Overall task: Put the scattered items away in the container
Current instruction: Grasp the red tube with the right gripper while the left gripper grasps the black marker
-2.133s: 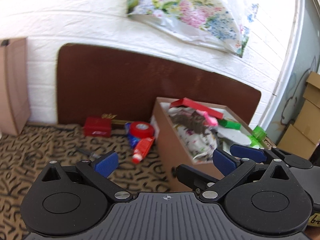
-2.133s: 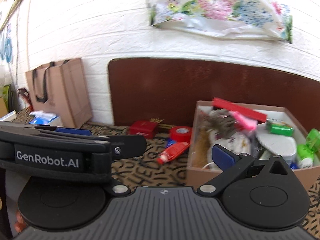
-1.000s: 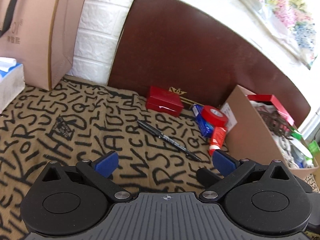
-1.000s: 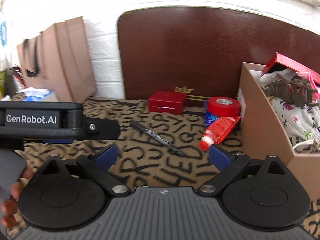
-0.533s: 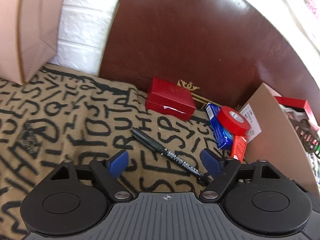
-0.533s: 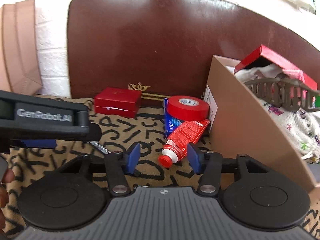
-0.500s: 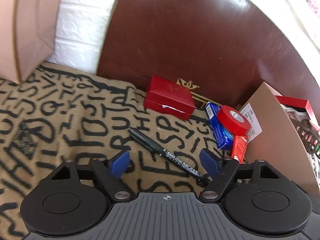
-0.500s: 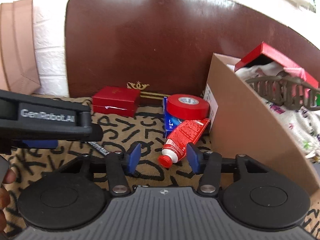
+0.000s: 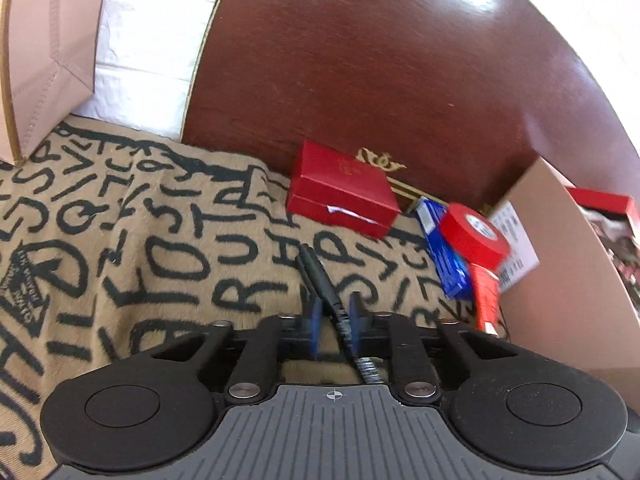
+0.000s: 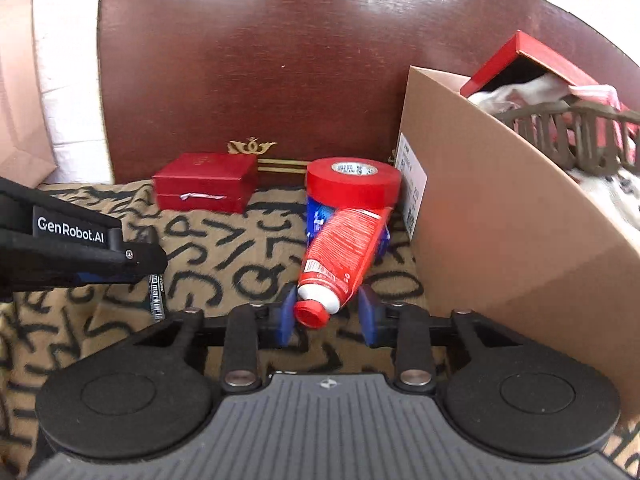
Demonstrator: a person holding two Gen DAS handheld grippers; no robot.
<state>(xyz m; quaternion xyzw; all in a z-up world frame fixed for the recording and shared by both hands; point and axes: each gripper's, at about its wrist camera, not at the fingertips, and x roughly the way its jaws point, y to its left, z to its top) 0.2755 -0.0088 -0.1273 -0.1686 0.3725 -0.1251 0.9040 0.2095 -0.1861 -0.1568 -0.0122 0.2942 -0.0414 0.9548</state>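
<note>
Our left gripper (image 9: 335,312) clamped on black pen (image 9: 316,276), pen lying on lettered blanket (image 9: 120,240). Our right gripper (image 10: 327,314) closing, red tube (image 10: 344,252) cap between blue pads (image 10: 367,314), left pad touching cap, right pad just clear. Tube leans on blue packet under red tape roll (image 10: 354,184). Cardboard box (image 10: 500,232) at 3 o'clock of tube, already stuffed. Red case (image 10: 206,182) at 10 o'clock, against brown board (image 10: 260,60).

The blanket (image 9: 160,240) is tan with black letters. The tape roll (image 10: 354,182), tube (image 10: 344,256) and small box (image 10: 204,182) are red; the pen (image 9: 320,280) is black.
</note>
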